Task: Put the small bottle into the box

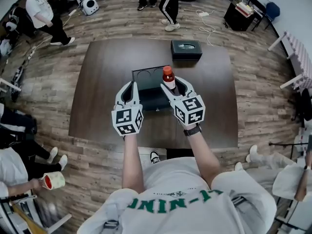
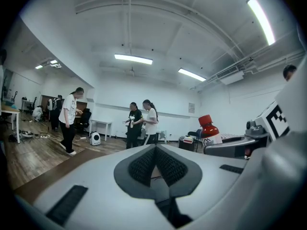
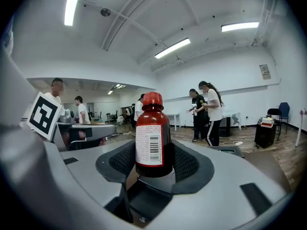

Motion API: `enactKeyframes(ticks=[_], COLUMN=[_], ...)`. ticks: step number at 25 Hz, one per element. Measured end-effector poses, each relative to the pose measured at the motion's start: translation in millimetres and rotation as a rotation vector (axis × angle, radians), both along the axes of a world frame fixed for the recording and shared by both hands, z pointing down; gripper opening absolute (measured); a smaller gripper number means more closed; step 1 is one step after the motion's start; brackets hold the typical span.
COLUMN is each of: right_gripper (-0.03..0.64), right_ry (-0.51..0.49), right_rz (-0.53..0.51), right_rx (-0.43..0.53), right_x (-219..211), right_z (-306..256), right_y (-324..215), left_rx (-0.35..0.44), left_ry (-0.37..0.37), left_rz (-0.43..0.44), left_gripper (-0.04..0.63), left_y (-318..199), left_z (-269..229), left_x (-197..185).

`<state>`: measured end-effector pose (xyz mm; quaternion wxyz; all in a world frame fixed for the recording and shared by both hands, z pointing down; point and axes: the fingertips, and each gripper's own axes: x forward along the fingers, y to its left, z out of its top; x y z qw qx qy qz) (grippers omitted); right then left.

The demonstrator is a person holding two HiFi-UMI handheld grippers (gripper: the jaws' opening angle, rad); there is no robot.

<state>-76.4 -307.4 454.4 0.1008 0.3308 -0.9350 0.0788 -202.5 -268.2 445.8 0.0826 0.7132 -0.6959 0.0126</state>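
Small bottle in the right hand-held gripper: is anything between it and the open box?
Nothing visible does. The small bottle, clamped in the right hand-held gripper, hangs over the right side of the open box; the left hand-held gripper, shut and empty, is over its left side.

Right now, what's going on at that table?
A person holds a tool in each hand over a dark table. The right tool grips a small red-capped bottle, upright. In the head view the bottle lines up with the far right corner of the open black box and is not yet let go. The left tool is shut and empty, by the box's left side. A closed black case sits farther back.
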Motion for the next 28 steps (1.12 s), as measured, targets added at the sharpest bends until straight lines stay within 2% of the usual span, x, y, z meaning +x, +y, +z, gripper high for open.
enactKeyframes(ticks=[9, 15, 22, 28], right_gripper=[0.23, 0.23, 0.23, 0.23], right_ry=[0.213, 0.369, 0.512, 0.63], right_rz=[-0.19, -0.342, -0.45, -0.556], right_rx=[0.002, -0.019, -0.05, -0.113], right_x=[-26.4, -48.8, -50.8, -47.3], right_z=[50.4, 104.7, 158.7, 206.9], right_y=[-18.4, -21.2, -26.1, -22.6], left_rx=[-0.046, -0.071, -0.103, -0.142], left_ry=[0.005, 0.039, 0.011, 0.013], left_rz=[-0.009, -0.039, -0.051, -0.053], left_gripper=[0.012, 0.012, 0.012, 0.012], left_y=[-20.1, -30.4, -36.6, -38.2], left_z=[29.9, 57.2, 78.8, 103.4], left_x=[-17.5, -33.1, -43.4, -45.0])
